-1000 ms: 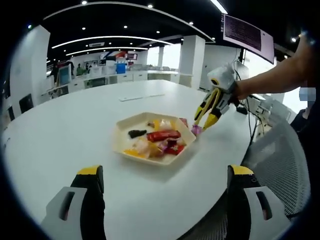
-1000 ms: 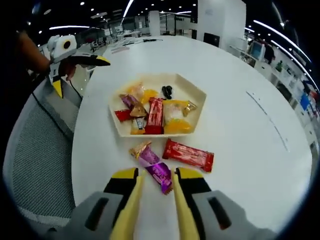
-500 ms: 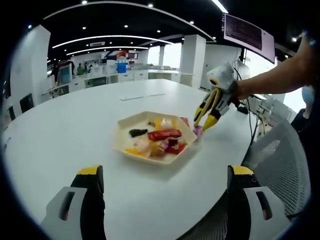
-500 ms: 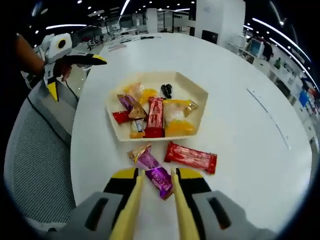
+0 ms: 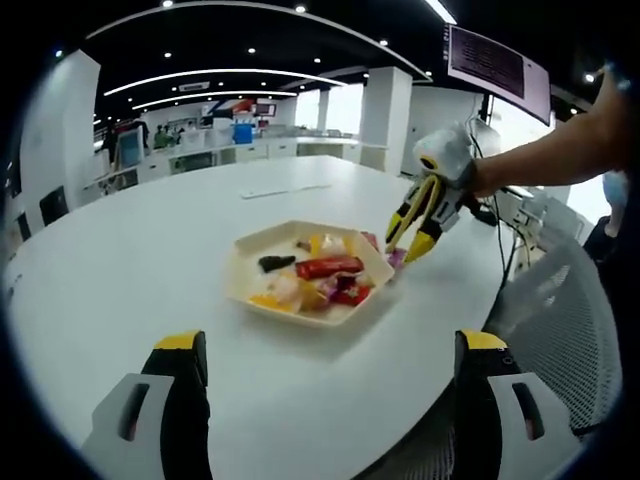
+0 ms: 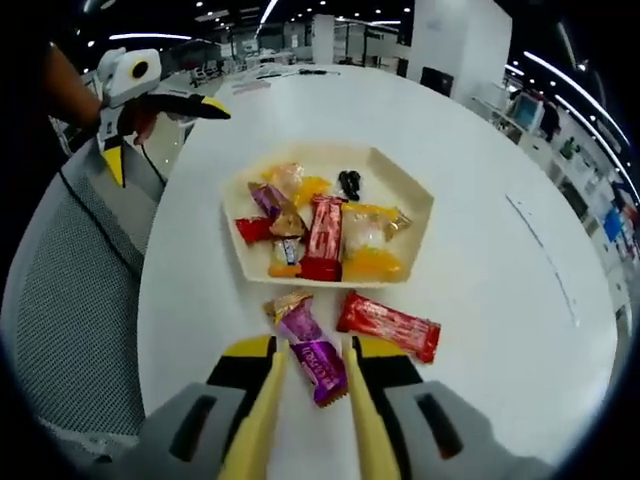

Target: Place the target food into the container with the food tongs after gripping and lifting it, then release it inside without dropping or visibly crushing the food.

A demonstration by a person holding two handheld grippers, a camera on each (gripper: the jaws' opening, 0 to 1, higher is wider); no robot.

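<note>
right tongs: the right gripper (image 6: 308, 362) comes up from 6 o'clock in the right gripper view, jaws drawn in close around the purple candy (image 6: 310, 350). Looks like they're pinching the near end of the wrapper, but I can't tell if it's off the table yet.

target food: that purple candy sits just short of the tray's near edge, with the gold twist of its wrapper pointing to 11 o'clock at the tray.

neighbour: a red bar (image 6: 389, 325) lies on the table at about 2 o'clock from the candy, just beside it.

container: the cream hexagonal tray (image 6: 412, 189) is dead ahead at 12 o'clock, already pretty full of wrapped sweets.

left tongs: the left gripper (image 5: 330, 375) has its jaws spread wide, holding nothing, hanging over the white table (image 5: 150, 240).

risk 1: my guess is the grip is mostly on slippery foil, so a quick lift could let it slide out short of the rim.

risk 2: squeeze harder to fix that and you squash the candy.

risk 3: carried low, it could clip the near wall or shove the red bar.
</note>
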